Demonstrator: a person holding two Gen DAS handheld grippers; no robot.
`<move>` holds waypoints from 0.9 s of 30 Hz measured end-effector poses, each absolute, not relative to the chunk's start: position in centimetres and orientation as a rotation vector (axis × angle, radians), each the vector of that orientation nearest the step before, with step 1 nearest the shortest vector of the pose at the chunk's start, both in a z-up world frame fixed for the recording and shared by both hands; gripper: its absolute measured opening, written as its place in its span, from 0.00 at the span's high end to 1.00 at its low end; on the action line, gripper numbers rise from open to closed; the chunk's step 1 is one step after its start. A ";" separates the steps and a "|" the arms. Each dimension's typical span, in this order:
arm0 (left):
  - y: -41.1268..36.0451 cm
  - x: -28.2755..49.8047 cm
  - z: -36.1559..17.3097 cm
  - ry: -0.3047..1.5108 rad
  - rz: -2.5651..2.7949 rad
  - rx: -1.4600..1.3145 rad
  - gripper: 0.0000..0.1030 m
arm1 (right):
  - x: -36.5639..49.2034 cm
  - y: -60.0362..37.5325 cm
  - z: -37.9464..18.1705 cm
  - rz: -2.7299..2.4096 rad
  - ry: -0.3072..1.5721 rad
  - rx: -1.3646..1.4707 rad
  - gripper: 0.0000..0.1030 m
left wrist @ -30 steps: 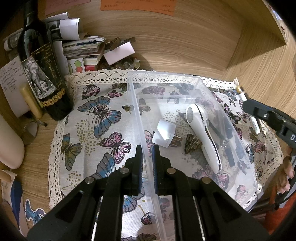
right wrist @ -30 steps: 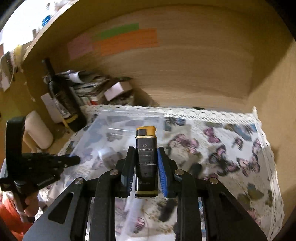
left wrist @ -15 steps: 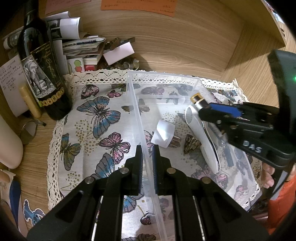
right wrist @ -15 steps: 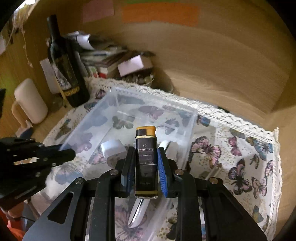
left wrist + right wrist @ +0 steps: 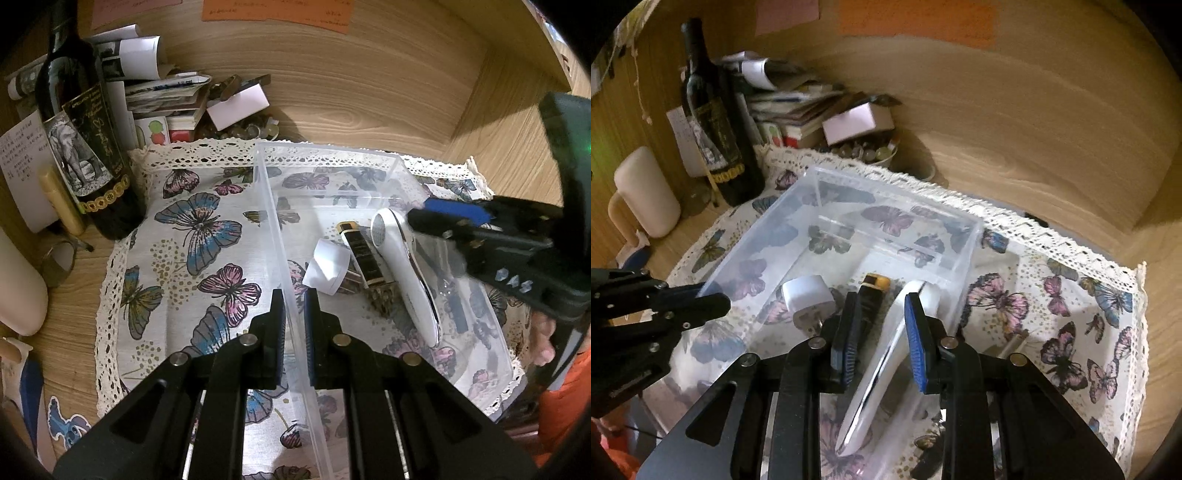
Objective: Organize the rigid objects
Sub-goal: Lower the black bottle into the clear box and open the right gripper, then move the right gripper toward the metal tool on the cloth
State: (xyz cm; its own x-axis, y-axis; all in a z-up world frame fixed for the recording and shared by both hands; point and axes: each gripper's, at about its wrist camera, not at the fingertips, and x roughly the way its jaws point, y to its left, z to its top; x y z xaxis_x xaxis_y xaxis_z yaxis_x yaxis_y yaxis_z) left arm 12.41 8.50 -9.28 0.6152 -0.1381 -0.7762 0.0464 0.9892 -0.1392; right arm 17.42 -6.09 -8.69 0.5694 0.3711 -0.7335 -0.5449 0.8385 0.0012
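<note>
Now we have the lighter [image 5: 361,254] lying flat in the bin [image 5: 384,155], between the plug [image 5: 327,266] and the white handset [image 5: 404,275], its long axis running away from us, gold cap far. Our right tongs [image 5: 881,341] hang just above it, spread apart and empty, so they are nearer. Our left tongs [image 5: 294,325] sit clamped on the bin's side wall, steadying it.
</note>
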 end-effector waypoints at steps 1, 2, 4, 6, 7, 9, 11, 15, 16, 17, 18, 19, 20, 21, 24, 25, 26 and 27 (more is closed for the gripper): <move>8.5 12.4 -9.3 0.902 -0.106 -0.109 0.91 | 17.3 -6.5 -8.4 0.536 0.790 -0.228 0.78; 8.5 12.4 -9.3 0.902 -0.106 -0.108 0.91 | 17.2 -6.9 -8.0 0.527 0.781 -0.219 0.78; 8.5 12.4 -9.3 0.902 -0.106 -0.109 0.91 | 17.0 -7.8 -7.4 0.507 0.764 -0.203 0.77; 8.5 12.3 -9.3 0.901 -0.105 -0.111 0.91 | 17.0 -9.1 -6.7 0.478 0.746 -0.186 0.77; 8.6 12.3 -9.3 0.902 -0.105 -0.110 0.91 | 17.0 -9.7 -6.4 0.463 0.738 -0.180 0.77; 8.6 12.3 -9.3 0.902 -0.106 -0.110 0.91 | 17.2 -10.7 -6.3 0.437 0.734 -0.172 0.77; 8.6 12.3 -9.3 0.902 -0.107 -0.112 0.91 | 17.3 -11.9 -6.4 0.406 0.742 -0.161 0.77; 8.6 12.3 -9.3 0.902 -0.106 -0.111 0.91 | 17.9 -14.0 -7.8 0.347 0.783 -0.152 0.74; 8.6 12.3 -9.3 0.902 -0.106 -0.111 0.91 | 18.2 -14.5 -8.5 0.333 0.803 -0.147 0.73; 8.6 12.3 -9.3 0.902 -0.106 -0.110 0.91 | 18.4 -14.9 -9.0 0.324 0.821 -0.139 0.73; 8.6 12.3 -9.3 0.902 -0.106 -0.109 0.91 | 18.7 -15.3 -9.7 0.318 0.842 -0.131 0.72; 8.6 12.3 -9.3 0.902 -0.106 -0.109 0.91 | 18.8 -15.5 -10.2 0.312 0.856 -0.127 0.71; 8.6 12.3 -9.3 0.902 -0.106 -0.109 0.91 | 19.0 -15.6 -10.8 0.306 0.875 -0.120 0.70; 8.6 12.3 -9.3 0.903 -0.106 -0.110 0.91 | 19.2 -15.8 -11.4 0.305 0.891 -0.111 0.68; 8.6 12.3 -9.3 0.902 -0.106 -0.110 0.91 | 19.4 -15.8 -13.0 0.311 0.930 -0.102 0.67; 8.6 12.3 -9.3 0.902 -0.105 -0.109 0.91 | 19.5 -15.7 -13.5 0.312 0.943 -0.099 0.67; 8.6 12.3 -9.3 0.902 -0.105 -0.110 0.91 | 19.5 -15.6 -14.0 0.314 0.955 -0.098 0.67; 8.6 12.3 -9.3 0.902 -0.105 -0.109 0.91 | 19.6 -15.7 -14.4 0.312 0.962 -0.097 0.67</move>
State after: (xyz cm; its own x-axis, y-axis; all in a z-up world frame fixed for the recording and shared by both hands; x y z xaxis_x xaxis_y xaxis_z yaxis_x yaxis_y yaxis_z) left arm 12.30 8.64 -9.27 0.6159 -0.1371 -0.7758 0.0454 0.9893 -0.1388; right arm 19.63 -15.65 -14.39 0.5313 0.2185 -0.8186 -0.3040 0.9510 0.0566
